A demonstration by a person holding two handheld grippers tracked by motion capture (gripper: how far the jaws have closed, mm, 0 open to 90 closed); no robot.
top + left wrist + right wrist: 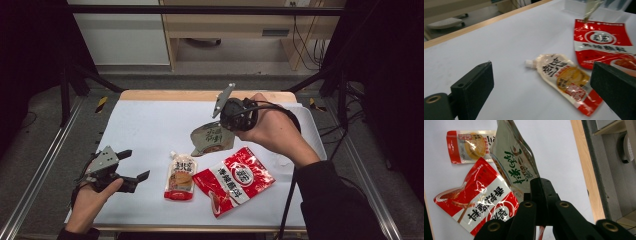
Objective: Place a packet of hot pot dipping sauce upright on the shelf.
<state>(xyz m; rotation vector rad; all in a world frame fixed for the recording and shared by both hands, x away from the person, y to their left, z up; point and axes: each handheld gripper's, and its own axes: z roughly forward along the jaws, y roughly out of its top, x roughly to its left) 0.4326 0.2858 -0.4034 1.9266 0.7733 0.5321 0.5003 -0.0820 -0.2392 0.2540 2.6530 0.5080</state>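
1. The left gripper (134, 165) is black, with a grey three-cornered plate on top that carries small holes.
2. In the left gripper view its jaws are flat, matt black blocks, one with a small round hole in its face and a brass-coloured ring at its base.
3. The right gripper (541, 185) has black linkage arms joined by brass-coloured rivets.
4. A black cable trails from it, and it too bears a grey plate.
5. The person wears dark sleeves (332, 200).
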